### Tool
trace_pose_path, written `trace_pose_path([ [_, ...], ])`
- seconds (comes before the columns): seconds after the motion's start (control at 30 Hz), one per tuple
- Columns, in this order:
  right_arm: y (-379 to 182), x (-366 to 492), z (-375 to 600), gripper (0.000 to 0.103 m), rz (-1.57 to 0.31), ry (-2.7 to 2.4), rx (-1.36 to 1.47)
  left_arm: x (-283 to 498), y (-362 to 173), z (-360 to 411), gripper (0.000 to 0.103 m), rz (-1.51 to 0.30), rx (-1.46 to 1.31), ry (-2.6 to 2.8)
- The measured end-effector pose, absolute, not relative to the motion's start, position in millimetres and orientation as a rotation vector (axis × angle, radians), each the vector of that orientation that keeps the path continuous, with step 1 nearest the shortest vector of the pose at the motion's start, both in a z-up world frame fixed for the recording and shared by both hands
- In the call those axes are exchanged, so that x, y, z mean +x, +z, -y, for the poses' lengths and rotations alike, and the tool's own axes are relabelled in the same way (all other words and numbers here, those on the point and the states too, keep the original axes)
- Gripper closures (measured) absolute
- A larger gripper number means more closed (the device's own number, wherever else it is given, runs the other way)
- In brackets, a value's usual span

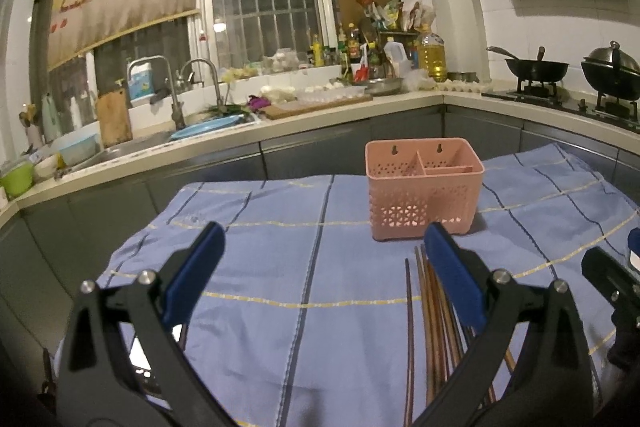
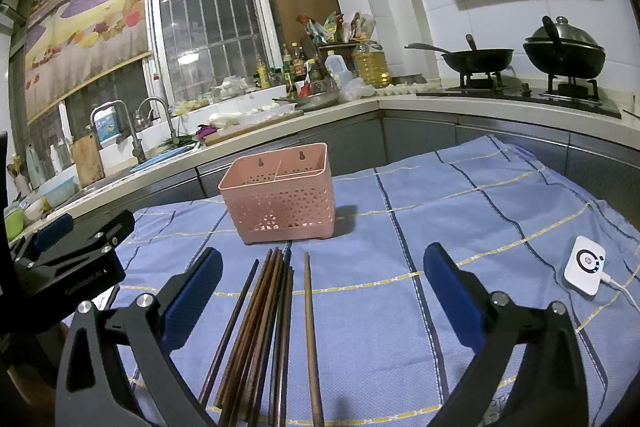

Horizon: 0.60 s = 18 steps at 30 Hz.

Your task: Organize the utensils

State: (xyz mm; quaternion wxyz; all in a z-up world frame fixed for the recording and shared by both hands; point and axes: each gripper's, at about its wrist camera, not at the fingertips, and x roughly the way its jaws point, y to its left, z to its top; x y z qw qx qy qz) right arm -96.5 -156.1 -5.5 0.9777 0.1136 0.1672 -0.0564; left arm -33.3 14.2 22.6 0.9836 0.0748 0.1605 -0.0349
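A: Nearest first — what are the tools doing?

B: The right tool (image 2: 322, 275) hangs low over the table with its blue pads spread wide and nothing between them. The left tool (image 1: 320, 255) is the same: pads wide apart, empty. From the right wrist view, the left tool shows at the left edge, close beside the right one.

A: And the utensils?

B: A bundle of wooden chopsticks (image 2: 264, 323) lies on the blue checked tablecloth (image 2: 460, 211), pointing away from the camera. Most are packed side by side; one dark stick lies apart at the left, and a lighter brown one lies apart at the right. They sit under the right tool's opening, toward its left pad. In the left wrist view the chopsticks (image 1: 430, 319) run beneath that tool's right pad.

A: Farther out?

B: Just past the chopstick tips stands a pink perforated utensil holder (image 2: 280, 199) — upright, divided into compartments, nothing in it that I can see. At the right, near the cloth's edge, a small white device (image 2: 585, 269) with a cable. Beyond the table, a kitchen counter with a sink (image 2: 120, 171) at the left and a wok (image 2: 478, 58) on the stove at the far right.
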Motion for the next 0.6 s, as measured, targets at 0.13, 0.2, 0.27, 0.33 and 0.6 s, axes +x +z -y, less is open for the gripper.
trace_pose_path([
  [0.13,-4,-98,154,0.006,-0.335,-0.107,0.223,-33,22,-14,0.007,-0.323,0.15,-0.071],
  [0.2,-3,-98,153,0.007,-0.335,-0.104,0.22,-33,22,-14,0.007,-0.323,0.151,-0.071],
  [0.27,-2,-98,152,0.01,-0.333,-0.1,0.216,-33,23,-14,0.007,-0.322,0.15,-0.071],
  [0.33,-1,-98,150,0.012,-0.33,-0.096,0.211,-33,23,-14,0.007,-0.318,0.148,-0.07],
  [0.6,3,-101,145,0.014,-0.302,-0.09,0.193,-34,25,-15,0.007,-0.306,0.14,-0.07],
])
